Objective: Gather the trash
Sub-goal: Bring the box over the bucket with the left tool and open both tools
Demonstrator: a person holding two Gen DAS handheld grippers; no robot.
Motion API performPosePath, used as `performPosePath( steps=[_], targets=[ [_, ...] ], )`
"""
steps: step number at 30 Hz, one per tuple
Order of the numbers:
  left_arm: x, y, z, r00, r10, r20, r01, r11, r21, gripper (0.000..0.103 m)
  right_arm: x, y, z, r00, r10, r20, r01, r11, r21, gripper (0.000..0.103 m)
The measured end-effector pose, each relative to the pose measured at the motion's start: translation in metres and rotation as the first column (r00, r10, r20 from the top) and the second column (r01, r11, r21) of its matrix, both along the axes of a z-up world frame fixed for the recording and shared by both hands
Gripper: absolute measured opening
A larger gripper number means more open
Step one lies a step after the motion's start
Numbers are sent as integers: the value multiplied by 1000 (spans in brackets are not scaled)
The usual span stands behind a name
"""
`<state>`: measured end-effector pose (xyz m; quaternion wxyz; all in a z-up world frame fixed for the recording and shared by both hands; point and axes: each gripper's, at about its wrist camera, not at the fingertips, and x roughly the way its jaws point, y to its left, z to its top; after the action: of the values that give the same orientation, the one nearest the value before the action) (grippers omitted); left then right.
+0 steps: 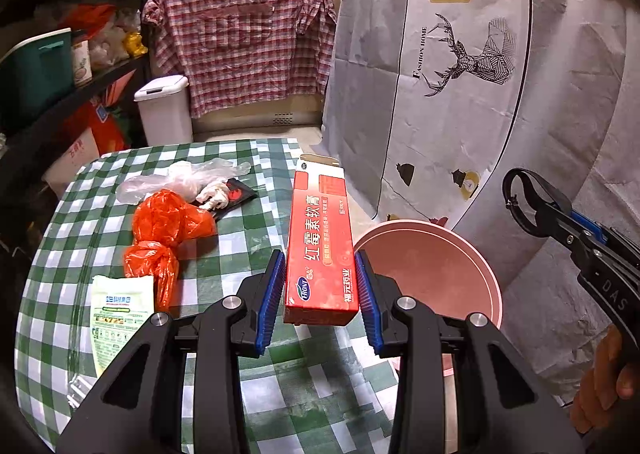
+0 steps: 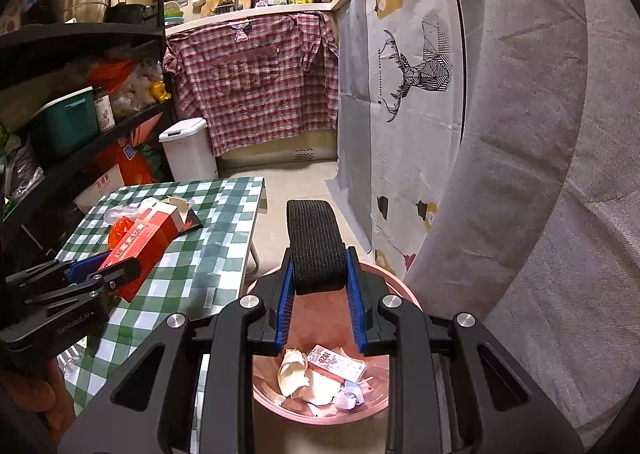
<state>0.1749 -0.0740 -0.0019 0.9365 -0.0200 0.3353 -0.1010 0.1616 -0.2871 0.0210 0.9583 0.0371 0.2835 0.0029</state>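
Right now I am clamping the left claw on the red box above the desk, beside the pink bin; my right claw is gripping the bin's black strap.

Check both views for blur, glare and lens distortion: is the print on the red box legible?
Left wrist: sharp, warm indoor light, red box print legible, glare patches on the checked tablecloth, strong fisheye bending at the edges. Right wrist: equally curved, dark corners, box small, print barely readable.
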Motion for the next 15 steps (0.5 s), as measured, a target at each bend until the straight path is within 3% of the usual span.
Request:
performPosePath(
  steps=[15],
  targets=[
    [4,-19,-10,999,-42,-15,42,999,3,35,11,-19,-11,999,-44,-23,44,999,5,25]
  ],
)
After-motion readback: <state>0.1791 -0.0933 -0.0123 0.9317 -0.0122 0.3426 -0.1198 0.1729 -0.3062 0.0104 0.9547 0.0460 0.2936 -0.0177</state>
